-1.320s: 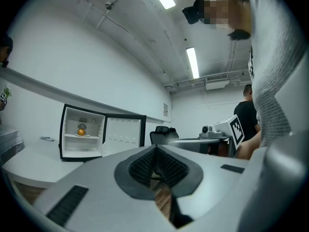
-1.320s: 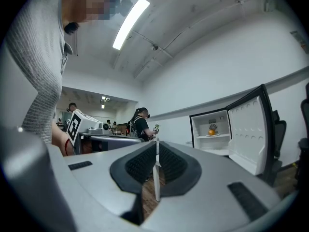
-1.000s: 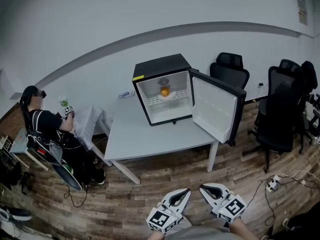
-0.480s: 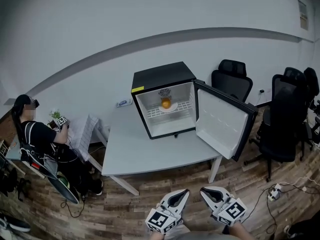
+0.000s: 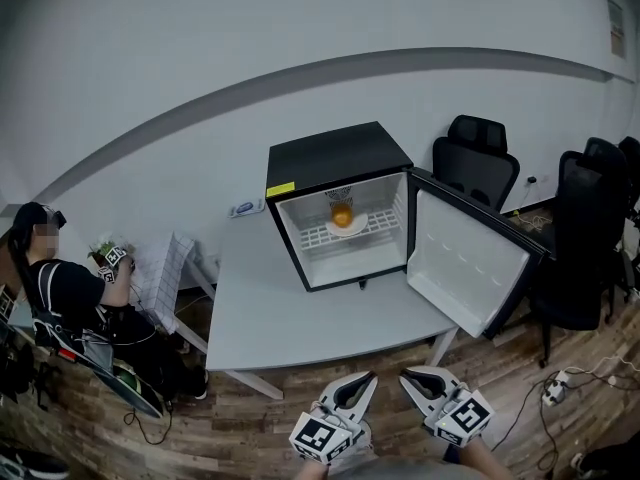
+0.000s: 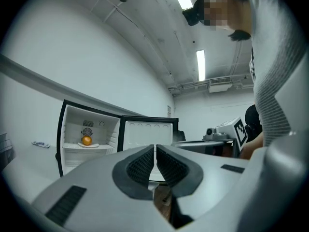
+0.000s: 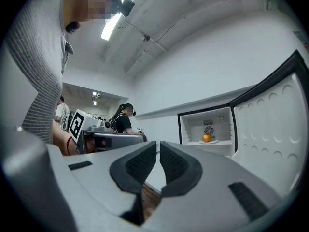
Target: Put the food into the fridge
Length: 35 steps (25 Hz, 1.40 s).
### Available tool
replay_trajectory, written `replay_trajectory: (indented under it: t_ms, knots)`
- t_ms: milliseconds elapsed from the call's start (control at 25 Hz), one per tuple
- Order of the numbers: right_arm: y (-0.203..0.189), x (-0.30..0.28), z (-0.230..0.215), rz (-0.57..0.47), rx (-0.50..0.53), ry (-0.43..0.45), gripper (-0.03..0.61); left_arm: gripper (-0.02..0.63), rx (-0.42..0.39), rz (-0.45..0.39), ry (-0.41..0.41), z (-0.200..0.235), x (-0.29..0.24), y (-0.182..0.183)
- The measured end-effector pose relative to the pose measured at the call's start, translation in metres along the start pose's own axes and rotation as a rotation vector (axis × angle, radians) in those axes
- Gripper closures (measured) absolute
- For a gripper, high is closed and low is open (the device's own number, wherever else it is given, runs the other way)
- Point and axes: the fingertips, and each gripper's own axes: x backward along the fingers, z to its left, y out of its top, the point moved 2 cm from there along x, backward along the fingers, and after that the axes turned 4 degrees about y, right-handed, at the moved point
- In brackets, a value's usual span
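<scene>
"When you looked at that moment, how much of the job was left?"

"Very little, by my judgement. An orange (image 5: pixel 341 214) sat on a small white plate (image 5: pixel 348 229) on the wire shelf (image 5: pixel 318 236) inside the fridge (image 5: pixel 335 158), which stood on the desk (image 5: pixel 300 313). I saw no other food on the desk or in either claw. Only the door (image 5: pixel 468 268) remained to be dealt with. It hung wide open to the right."

"And the claws?"

"Both were low near the person's body, well back from the desk. The left claw (image 5: pixel 366 380) had its pads pressed together with nothing between them, and the right claw (image 5: pixel 408 376) was closed and empty too."

"What about materials?"

"The fridge was a boxy cube, matte black outside and smooth white plastic within, its door lining moulded with shallow dimples. The shelf was a grille of thin white rods. The orange was round and glossy, the plate shallow. The desk had a plain pale grey top, over a wood-plank floor (image 5: pixel 250 408). The claws' pads were dark and finely ribbed, set in grey shells."
</scene>
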Motion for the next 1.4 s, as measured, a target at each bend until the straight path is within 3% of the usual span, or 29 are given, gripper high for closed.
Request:
replay_trajectory:
  t_ms: [720,1400]
  knots:
    - [0.011,-0.151,-0.076,0.002,0.007,-0.022,0.565,0.601,-0.001,-0.017,-0.022,0.16,-0.05,0.026]
    - [0.002,-0.223,-0.122,0.026,0.001,-0.064,0.563,0.601,0.021,-0.009,-0.054,0.241,-0.08,0.02]
